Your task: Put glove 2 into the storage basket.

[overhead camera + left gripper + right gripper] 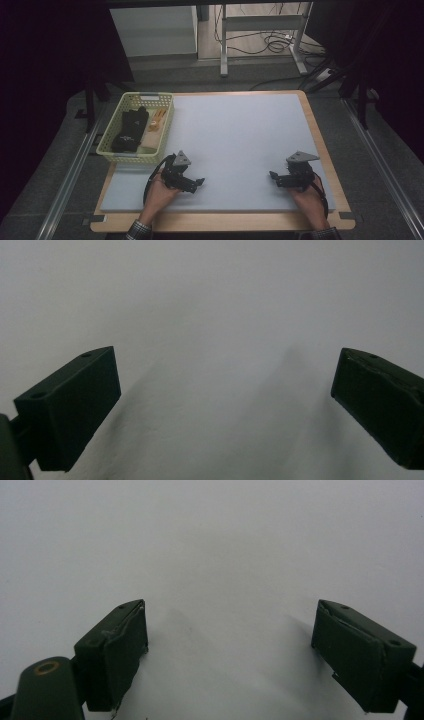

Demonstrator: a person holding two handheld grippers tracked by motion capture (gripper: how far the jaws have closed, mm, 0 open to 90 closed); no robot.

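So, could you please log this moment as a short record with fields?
left gripper: open, empty, low over the mat near its front left
right gripper: open, empty, low over the mat near its front right
surface: pale mat on a wooden table
basket: pale green, at the table's left edge
basket contents: black sock, tan and orange items beside it
nearest to basket: left gripper

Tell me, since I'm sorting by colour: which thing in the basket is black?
The black sock, lying along the left of the basket; the orange-and-tan items beside it lie on the right.
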